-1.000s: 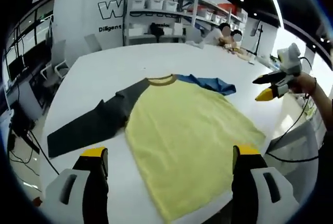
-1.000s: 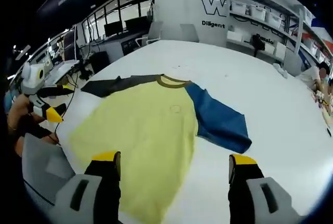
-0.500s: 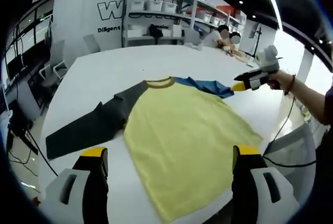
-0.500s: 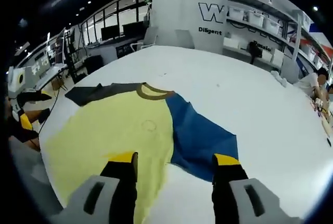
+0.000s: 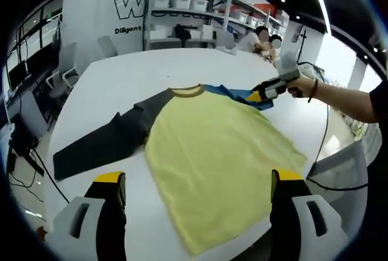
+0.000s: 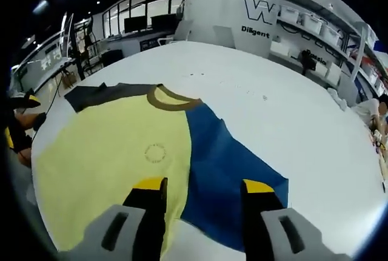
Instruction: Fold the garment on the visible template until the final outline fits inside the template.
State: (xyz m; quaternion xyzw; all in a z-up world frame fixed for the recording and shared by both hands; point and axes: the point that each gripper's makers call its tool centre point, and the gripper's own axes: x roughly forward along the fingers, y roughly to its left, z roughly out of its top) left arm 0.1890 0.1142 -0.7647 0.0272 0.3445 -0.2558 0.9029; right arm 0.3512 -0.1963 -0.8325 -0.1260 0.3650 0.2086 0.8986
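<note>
A raglan shirt lies flat on the white table [image 5: 121, 85]: yellow body [image 5: 212, 158], olive collar [image 5: 187, 92], dark grey sleeve [image 5: 103, 142], blue sleeve [image 5: 239, 94]. My left gripper [image 5: 197, 179] stands open at the near table edge, short of the yellow hem. In the same view a hand holds my right gripper [image 5: 253, 96] low over the blue sleeve. In the right gripper view the right gripper [image 6: 204, 185] is open, its jaws straddling the blue sleeve [image 6: 224, 164] beside the yellow body [image 6: 109, 158]. The left gripper [image 6: 18, 118] peeks in at the left edge.
Shelves with white bins [image 5: 182, 6] stand behind the table, and people sit at its far end [image 5: 267, 39]. Chairs [image 5: 66, 67] and desks line the left side. A cable [image 5: 327, 145] hangs off the table's right edge.
My right gripper has moved in from the table's edge and down onto the blue sleeve, its jaws somewhat narrower. The left gripper has stayed in place, open.
</note>
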